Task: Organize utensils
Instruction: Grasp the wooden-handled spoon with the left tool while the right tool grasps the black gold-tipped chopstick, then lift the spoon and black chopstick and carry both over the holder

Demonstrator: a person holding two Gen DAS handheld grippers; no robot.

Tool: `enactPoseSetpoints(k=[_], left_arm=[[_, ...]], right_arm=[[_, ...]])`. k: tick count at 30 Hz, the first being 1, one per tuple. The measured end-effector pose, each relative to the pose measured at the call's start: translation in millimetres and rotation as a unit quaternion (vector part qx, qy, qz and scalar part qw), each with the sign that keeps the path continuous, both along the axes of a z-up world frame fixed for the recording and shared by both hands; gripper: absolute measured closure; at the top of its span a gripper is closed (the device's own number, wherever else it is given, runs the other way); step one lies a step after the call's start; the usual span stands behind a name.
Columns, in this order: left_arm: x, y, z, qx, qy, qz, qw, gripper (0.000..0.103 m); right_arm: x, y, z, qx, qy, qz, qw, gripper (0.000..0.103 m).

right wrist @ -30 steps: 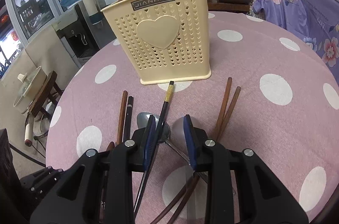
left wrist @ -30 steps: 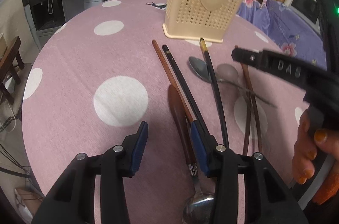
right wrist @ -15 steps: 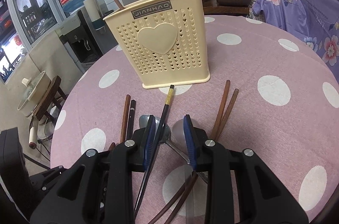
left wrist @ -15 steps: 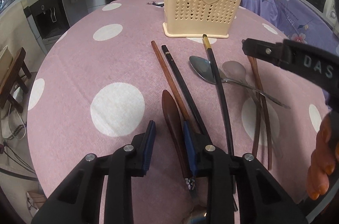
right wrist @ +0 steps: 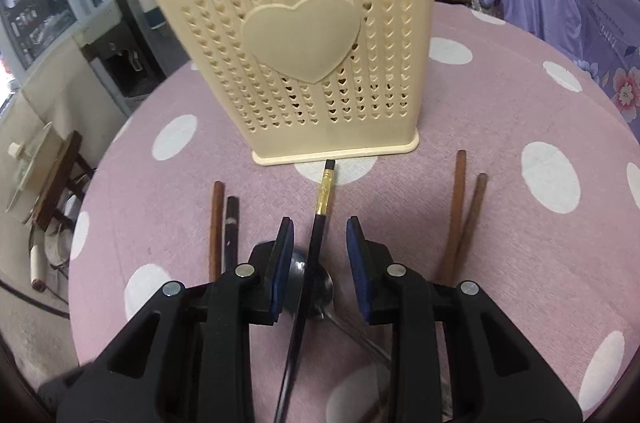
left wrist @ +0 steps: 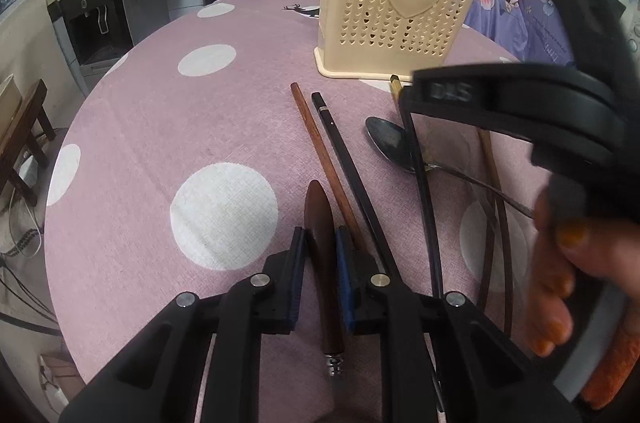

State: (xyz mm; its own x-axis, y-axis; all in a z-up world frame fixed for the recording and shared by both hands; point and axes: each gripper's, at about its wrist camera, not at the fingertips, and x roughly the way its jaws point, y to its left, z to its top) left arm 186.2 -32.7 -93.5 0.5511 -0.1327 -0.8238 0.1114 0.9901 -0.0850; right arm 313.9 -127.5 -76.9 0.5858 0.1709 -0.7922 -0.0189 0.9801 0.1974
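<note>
Most utensils are left on the pink dotted tablecloth (left wrist: 160, 143) near the cream perforated holder (right wrist: 312, 63). The left gripper (left wrist: 320, 243) is closing on a brown wooden handle (left wrist: 322, 263); a black chopstick (right wrist: 316, 243) is straddled, ungripped, by the right gripper (right wrist: 320, 235).

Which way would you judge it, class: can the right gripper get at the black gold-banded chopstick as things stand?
Probably yes: the right gripper straddles the black chopstick, pads clear on both sides, nothing lying over it.

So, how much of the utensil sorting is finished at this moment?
Little is done: two sticks stand in the beige holder. The left gripper is closing on the wooden handle. The right gripper straddles a black chopstick, not gripping. Spoons and other chopsticks remain on the tablecloth.
</note>
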Motion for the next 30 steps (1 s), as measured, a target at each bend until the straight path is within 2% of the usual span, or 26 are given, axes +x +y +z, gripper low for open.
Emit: enactPoseSetpoints(k=[6,11,13,16,22,26,30], left_arm=[[0,2,0,-0.01,0.001,-0.002,0.9999,0.087],[0,2,-1,-0.012,0.0,-0.004,0.9999,0.087],[0,3,-1,-0.013,-0.001,-0.004,0.9999,0.087],[0,4,-1,-0.015,0.0,-0.005,0.9999,0.087],[2,5,-1,-0.018,0.002,-0.005,0.9998,0.087],[4,9,1,-0.024,0.001,-0.003,0.9997,0.087],[3,15,12,-0.034,-0.019,0.004,0.9992,0.087]], right_arm=[[20,8,-14,-0.016,0.026,-0.021,0.999,0.076],[23,12,-14,-0.027,0.022,-0.022,0.999,0.081],[24,13,-15,-0.031,0.018,-0.022,0.999,0.088],[26,16,-17,-0.036,0.014,-0.02,0.999,0.094],[22,5,-15,0.013,0.011,-0.016,1.0,0.095],[8,-6,1,0.051,-0.015,-0.005,0.999,0.095],[-11,-18,22,0.075,-0.043,0.005,0.996,0.095]])
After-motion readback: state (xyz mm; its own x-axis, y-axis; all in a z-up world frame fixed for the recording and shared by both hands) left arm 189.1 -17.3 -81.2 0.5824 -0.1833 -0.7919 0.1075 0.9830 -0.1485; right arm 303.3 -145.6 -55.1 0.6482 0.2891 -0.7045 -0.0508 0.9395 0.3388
